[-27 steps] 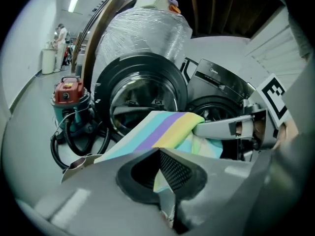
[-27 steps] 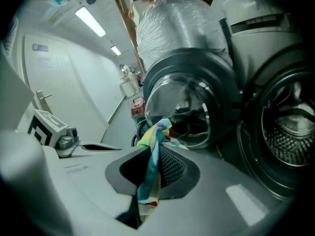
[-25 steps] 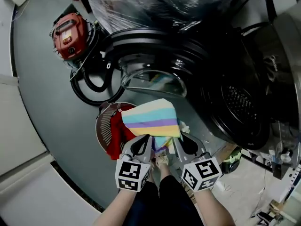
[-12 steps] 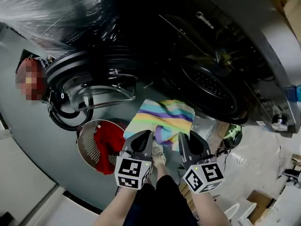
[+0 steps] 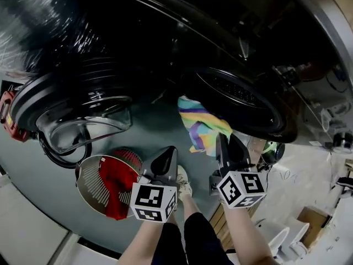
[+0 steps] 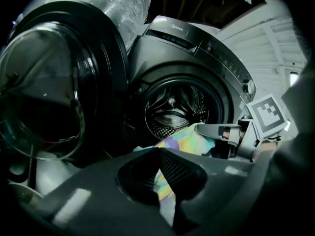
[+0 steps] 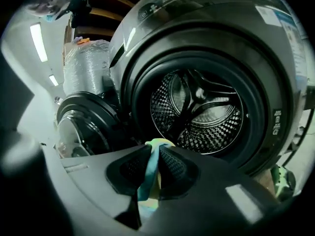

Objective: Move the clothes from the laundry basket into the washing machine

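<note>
Pinching the soft rainbow-striped cloth [image 5: 201, 125], my right gripper [image 5: 222, 139] held it crumpled before the washing machine's perforated metal drum [image 7: 202, 112]; my left gripper [image 5: 169, 153] was closed on nothing near the round slatted laundry basket [image 5: 87, 176].

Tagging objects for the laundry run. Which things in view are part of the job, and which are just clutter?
Job:
rainbow-striped cloth, pinched in right claw
dark front-loading washing machine, door open
round slatted laundry basket
red garment in it

Clutter:
red appliance at left edge
clear plastic-wrapped bundle
green object by the machine
</note>
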